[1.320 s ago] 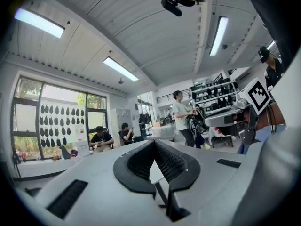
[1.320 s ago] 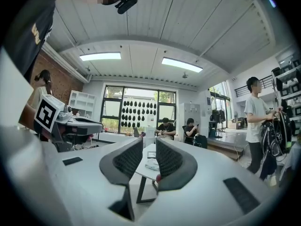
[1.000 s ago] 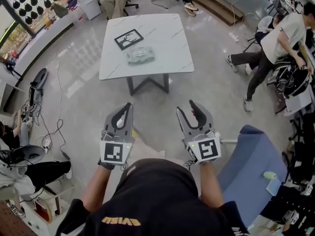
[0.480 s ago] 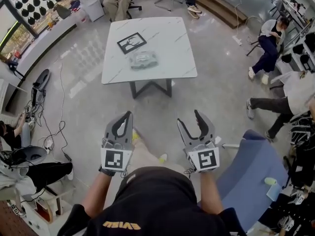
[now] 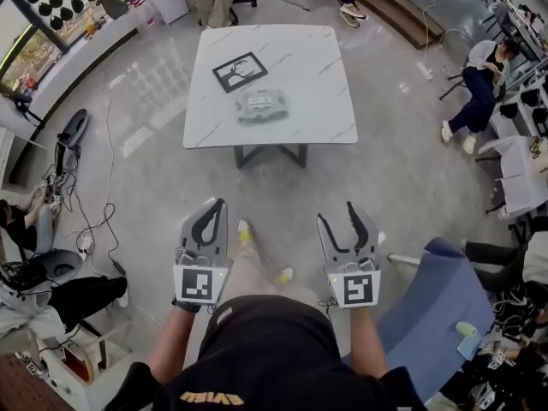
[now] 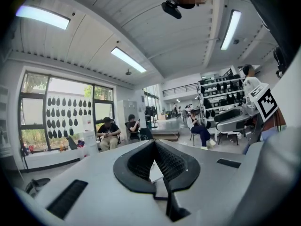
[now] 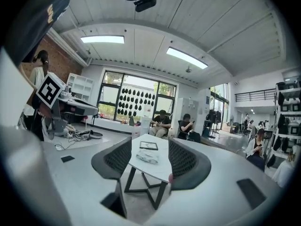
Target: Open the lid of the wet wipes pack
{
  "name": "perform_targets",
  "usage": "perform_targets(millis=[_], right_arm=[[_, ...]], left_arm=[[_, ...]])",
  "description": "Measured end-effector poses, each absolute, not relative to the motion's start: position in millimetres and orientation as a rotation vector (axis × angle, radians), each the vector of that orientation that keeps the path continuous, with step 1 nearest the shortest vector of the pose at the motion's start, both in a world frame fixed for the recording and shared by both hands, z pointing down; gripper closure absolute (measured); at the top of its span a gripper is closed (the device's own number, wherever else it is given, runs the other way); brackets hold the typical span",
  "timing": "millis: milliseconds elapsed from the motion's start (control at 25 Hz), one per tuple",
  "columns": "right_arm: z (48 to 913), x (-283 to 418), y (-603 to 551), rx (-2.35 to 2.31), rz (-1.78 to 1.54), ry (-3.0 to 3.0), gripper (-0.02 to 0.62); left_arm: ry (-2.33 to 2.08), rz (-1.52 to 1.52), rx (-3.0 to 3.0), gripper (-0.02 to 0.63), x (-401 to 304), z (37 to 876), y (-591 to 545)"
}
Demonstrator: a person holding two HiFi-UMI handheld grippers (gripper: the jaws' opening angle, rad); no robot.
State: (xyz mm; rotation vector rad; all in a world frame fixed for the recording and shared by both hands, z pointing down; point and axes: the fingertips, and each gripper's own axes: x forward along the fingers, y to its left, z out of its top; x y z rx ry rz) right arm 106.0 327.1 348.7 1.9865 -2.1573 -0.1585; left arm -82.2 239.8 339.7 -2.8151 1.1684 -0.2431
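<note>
The wet wipes pack point(image 5: 261, 104) lies flat in the middle of a white marble-look table point(image 5: 317, 67), well ahead of me and out of reach of both grippers. I hold the left gripper point(image 5: 221, 204) level in front of my body, shut with its tips touching point(image 6: 153, 142) and nothing in it. The right gripper point(image 5: 338, 212) is open and empty, its jaws closing slightly. In the right gripper view the pack point(image 7: 147, 158) and table point(image 7: 160, 172) show far off between the two fingers point(image 7: 115, 161).
A black framed picture point(image 5: 239, 71) lies on the table behind the pack. A blue chair point(image 5: 437, 306) stands close at my right. Cables and gear point(image 5: 64, 187) lie on the floor at the left. People sit beyond the table and at the right.
The right gripper's jaws stand wider apart than a second ago. Both grippers have drifted a little lower in the head view. The table has slid right in that view.
</note>
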Motion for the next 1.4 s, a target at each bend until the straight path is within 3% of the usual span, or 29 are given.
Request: perform_targets(millis=[680, 1400], right_arm=[[328, 61, 143, 1.927, -0.213, -2.072, 0.37], [361, 22, 48, 1.815, -0.148, -1.958, 0.387]], left_arm=[[1.119, -0.137, -2.853, 0.591, -114, 319, 50], [1.092, -0.148, -2.936, 0.591, -149, 350, -47]])
